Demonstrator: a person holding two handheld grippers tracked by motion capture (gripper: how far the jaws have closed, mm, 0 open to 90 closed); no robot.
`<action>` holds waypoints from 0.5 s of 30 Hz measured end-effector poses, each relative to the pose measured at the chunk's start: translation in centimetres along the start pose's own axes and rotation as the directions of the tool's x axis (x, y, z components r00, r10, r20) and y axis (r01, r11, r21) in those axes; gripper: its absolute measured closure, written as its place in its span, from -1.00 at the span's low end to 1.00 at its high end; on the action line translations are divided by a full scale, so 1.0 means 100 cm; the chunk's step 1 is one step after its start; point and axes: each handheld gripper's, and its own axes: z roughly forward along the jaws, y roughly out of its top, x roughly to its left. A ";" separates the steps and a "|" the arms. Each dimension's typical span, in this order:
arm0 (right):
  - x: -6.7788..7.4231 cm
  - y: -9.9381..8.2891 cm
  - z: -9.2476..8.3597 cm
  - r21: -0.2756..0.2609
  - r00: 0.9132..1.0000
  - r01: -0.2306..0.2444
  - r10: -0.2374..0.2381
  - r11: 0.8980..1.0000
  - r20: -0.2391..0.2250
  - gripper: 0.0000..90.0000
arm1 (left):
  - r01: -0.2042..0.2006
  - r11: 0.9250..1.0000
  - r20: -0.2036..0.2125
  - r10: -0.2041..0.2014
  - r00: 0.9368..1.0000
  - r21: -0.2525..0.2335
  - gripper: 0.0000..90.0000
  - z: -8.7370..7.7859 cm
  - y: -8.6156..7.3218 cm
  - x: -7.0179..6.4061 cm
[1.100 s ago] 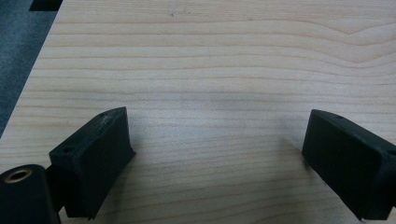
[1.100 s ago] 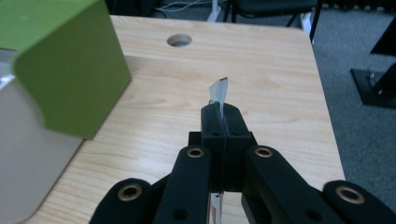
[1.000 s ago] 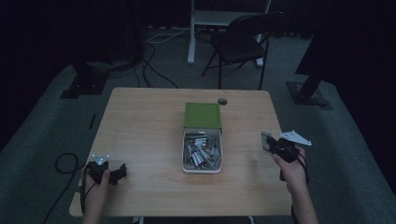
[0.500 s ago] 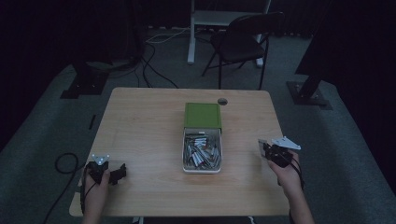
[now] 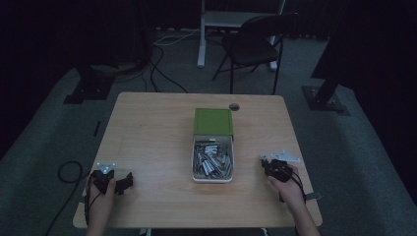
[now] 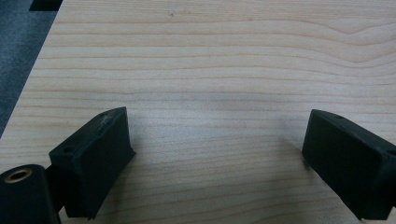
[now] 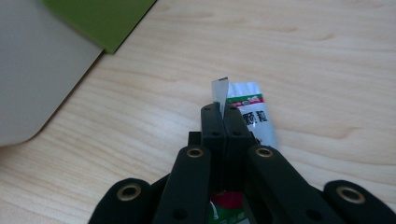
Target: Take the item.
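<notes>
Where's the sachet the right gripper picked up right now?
In the right gripper view, the sachet is clamped between the right gripper's shut jaws, low over the bare table, to the right of the box.

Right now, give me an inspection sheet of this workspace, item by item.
Surface: light wooden table, bare around the middle.
Job's things: white box full of small sachets at the centre, its green lid lying at the far end; one white sachet with red and green print in the right hand-held gripper.
Clutter: a small dark round thing near the far edge; too small to tell what.
Grippers: left hand-held gripper open, nothing between the jaws; right hand-held gripper shut on the sachet, low over the table.
Cables: a dark loop on the floor to the left.
Surroundings: dark room, grey carpet, folding chair beyond the table.
</notes>
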 end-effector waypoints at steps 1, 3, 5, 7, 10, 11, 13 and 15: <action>0.000 -0.001 0.002 0.002 1.000 -0.001 0.001 1.000 -0.006 1.00 | 0.001 1.000 0.000 -0.001 1.000 -0.001 -0.81 0.000 0.000 0.000; 0.002 -0.004 0.006 0.018 1.000 0.007 -0.006 1.000 -0.009 1.00 | 0.001 1.000 0.000 -0.001 1.000 -0.001 -0.81 0.000 0.000 0.000; 0.003 -0.006 0.009 0.024 1.000 0.013 -0.013 1.000 -0.005 1.00 | 0.000 1.000 0.000 0.000 1.000 -0.001 -0.81 0.000 0.000 0.000; 0.005 -0.008 0.011 0.032 1.000 0.025 -0.026 0.999 0.001 1.00 | 0.000 1.000 0.000 0.000 1.000 -0.001 -0.81 0.000 0.000 0.000; 0.005 -0.010 0.014 0.035 0.999 0.039 -0.039 0.999 0.000 0.96 | 0.001 1.000 0.000 -0.001 1.000 -0.001 -0.81 0.000 0.000 0.000; 0.005 -0.010 0.015 0.035 0.999 0.039 -0.039 0.999 -0.003 0.95 | 0.000 1.000 0.000 0.000 1.000 -0.001 -0.81 0.000 0.000 0.000; 0.004 -0.009 0.015 0.026 0.999 0.024 -0.024 0.999 -0.026 0.81 | 0.001 1.000 0.000 -0.001 1.000 -0.001 -0.81 0.000 0.000 0.000; 0.004 -0.009 0.014 0.025 0.999 0.015 -0.014 1.000 -0.037 0.78 | 0.000 1.000 0.000 0.000 1.000 -0.001 -0.81 0.000 0.000 0.000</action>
